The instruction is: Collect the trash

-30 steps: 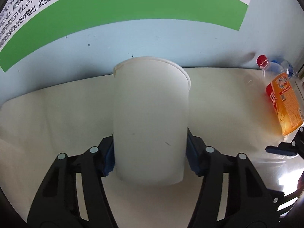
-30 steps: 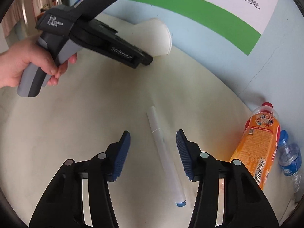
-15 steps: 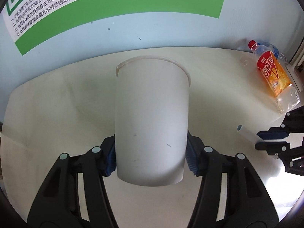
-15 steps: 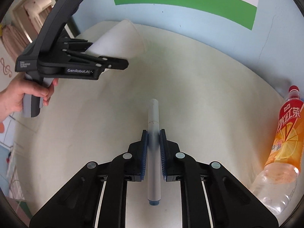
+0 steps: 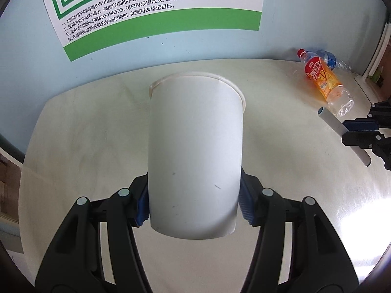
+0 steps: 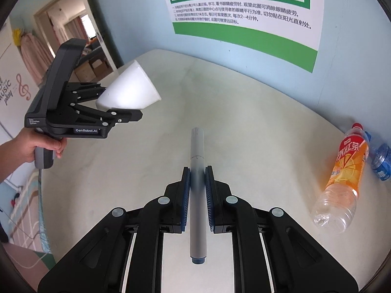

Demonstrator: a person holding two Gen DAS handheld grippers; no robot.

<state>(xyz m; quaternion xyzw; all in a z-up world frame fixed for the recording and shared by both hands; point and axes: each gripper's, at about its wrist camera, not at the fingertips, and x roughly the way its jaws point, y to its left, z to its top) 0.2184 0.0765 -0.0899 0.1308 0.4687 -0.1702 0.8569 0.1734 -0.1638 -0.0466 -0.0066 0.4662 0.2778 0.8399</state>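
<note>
My left gripper point(image 5: 194, 204) is shut on a white paper cup point(image 5: 195, 146) and holds it above the table, mouth pointing away. The cup point(image 6: 128, 91) and left gripper point(image 6: 117, 112) also show in the right wrist view at the left. My right gripper point(image 6: 197, 183) is shut on a grey marker pen point(image 6: 197, 161) with a blue end cap, lifted off the table. In the left wrist view the pen point(image 5: 342, 135) and right gripper point(image 5: 360, 131) are at the right edge.
A round cream table point(image 6: 256, 127) stands against a blue wall with a green-and-white poster point(image 5: 151, 5). An orange-labelled plastic bottle point(image 6: 342, 178) and a blue-labelled bottle point(image 6: 380, 161) lie at the table's right side. A doorway point(image 6: 70, 31) is at the left.
My right gripper closed on the pen and lifted it off the table. Both grippers have risen and drawn back from the wall. The left gripper keeps hold of the cup.
</note>
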